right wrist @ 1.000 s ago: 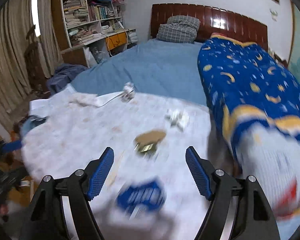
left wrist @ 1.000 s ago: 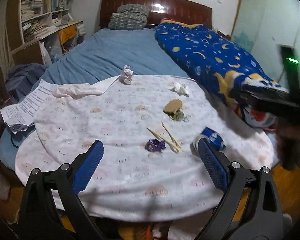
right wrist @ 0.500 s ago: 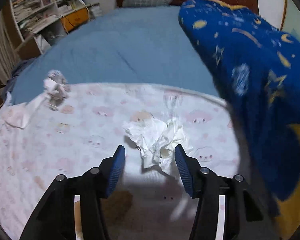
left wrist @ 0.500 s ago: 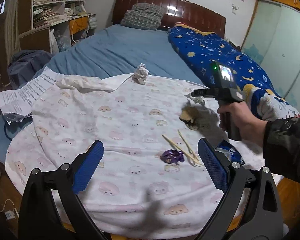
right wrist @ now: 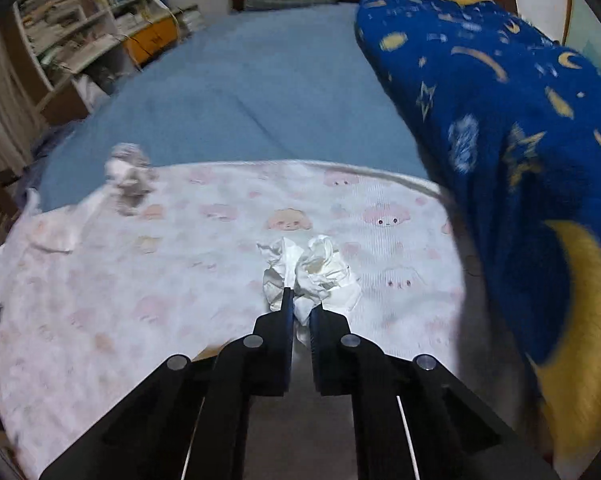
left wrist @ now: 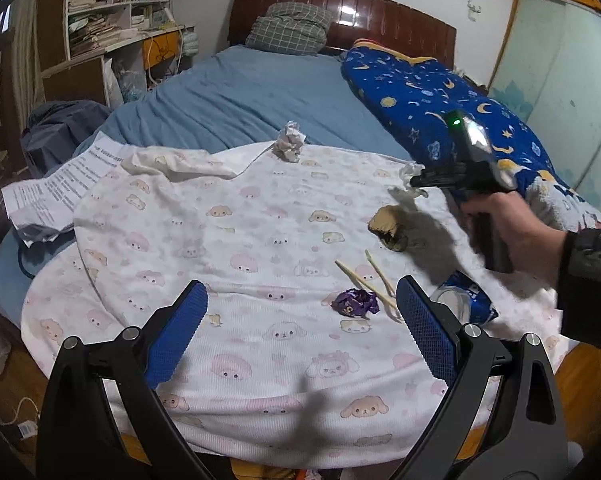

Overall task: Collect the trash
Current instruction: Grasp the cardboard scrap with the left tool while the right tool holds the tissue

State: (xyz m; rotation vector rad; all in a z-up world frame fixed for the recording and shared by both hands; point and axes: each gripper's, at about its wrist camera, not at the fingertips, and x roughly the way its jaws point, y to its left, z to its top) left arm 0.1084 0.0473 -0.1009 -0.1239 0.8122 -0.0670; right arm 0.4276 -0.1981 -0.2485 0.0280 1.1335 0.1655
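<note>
Right gripper (right wrist: 299,312) fingers closing on the crumpled tissue (right wrist: 314,270) at frame centre; pinch fully before lifting, left gripper (left wrist: 300,312) released.

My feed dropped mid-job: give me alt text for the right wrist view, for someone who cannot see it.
The right gripper is closing its jaws on a crumpled white tissue lying on a pink animal-print sheet. A second crumpled paper ball sits farther left at the sheet's edge, and a dark blue moon-and-star blanket fills the right side.
</note>
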